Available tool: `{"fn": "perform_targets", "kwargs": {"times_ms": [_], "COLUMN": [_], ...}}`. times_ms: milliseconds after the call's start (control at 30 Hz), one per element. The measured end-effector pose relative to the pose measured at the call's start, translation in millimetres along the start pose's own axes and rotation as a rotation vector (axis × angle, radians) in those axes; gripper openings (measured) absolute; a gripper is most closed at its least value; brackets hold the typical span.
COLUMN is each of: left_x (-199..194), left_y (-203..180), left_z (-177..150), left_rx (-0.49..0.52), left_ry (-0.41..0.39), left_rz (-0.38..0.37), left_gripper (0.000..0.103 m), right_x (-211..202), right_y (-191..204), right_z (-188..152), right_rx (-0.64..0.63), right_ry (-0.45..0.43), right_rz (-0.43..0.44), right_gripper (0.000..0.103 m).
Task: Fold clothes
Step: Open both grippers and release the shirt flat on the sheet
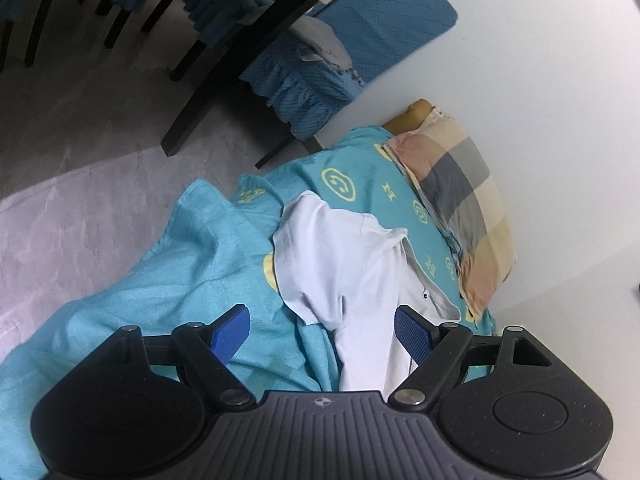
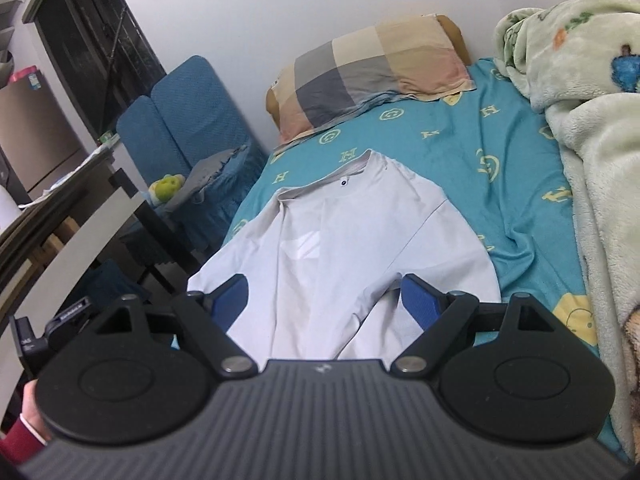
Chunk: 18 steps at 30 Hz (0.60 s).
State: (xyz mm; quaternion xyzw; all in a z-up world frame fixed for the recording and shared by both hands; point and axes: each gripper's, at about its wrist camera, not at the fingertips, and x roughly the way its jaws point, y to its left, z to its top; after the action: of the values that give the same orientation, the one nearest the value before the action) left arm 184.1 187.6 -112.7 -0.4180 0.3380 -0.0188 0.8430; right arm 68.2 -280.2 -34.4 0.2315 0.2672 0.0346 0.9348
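Left wrist view:
left tool [image 1: 322, 322]: jaws spread wide, nothing between the pads; poised above the near sleeve, likely lining up a pinch.
white T-shirt [image 1: 344, 256]: rumpled on the teal bedsheet [image 1: 200, 248], one sleeve bunched toward the bed edge.

Right wrist view:
right tool [image 2: 326, 294]: jaws apart, empty, over the hem.
white T-shirt [image 2: 344, 236]: lies collar toward the checked pillow [image 2: 376, 68], mostly flat, apparently laid out for folding.

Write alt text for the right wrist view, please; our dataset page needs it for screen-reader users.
A pale grey T-shirt lies spread on a turquoise bedsheet, collar toward a checked pillow at the wall. The right tool hangs over the shirt's near end, open and gripping nothing. A fleecy green blanket is heaped on the right.
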Motion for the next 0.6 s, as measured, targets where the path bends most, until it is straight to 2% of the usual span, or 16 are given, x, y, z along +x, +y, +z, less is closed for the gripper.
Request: {"fn": "perform_targets", "kwargs": {"times_ms": [233, 500, 600], "left_x": [29.1, 77.7, 98.3], "left_y": [10.3, 6.1, 9.5], "left_z": [3.3, 16.9, 21.9], "left_rx": [-0.058, -0.049, -0.064], "left_ry": [-0.014, -0.033, -0.021], "left_rz": [0.018, 0.025, 0.026], "left_gripper": [0.076, 0.072, 0.063], "right_x": [18.2, 26.2, 36.8], "right_y": [-6.3, -17.7, -24.5], "right_z": [-3.2, 0.6, 1.8], "right_rx": [0.015, 0.072, 0.104], "right_ry": [-0.005, -0.038, -0.029], "right_rz": [-0.029, -0.063, -0.076], "right_gripper": [0.085, 0.085, 0.085]}}
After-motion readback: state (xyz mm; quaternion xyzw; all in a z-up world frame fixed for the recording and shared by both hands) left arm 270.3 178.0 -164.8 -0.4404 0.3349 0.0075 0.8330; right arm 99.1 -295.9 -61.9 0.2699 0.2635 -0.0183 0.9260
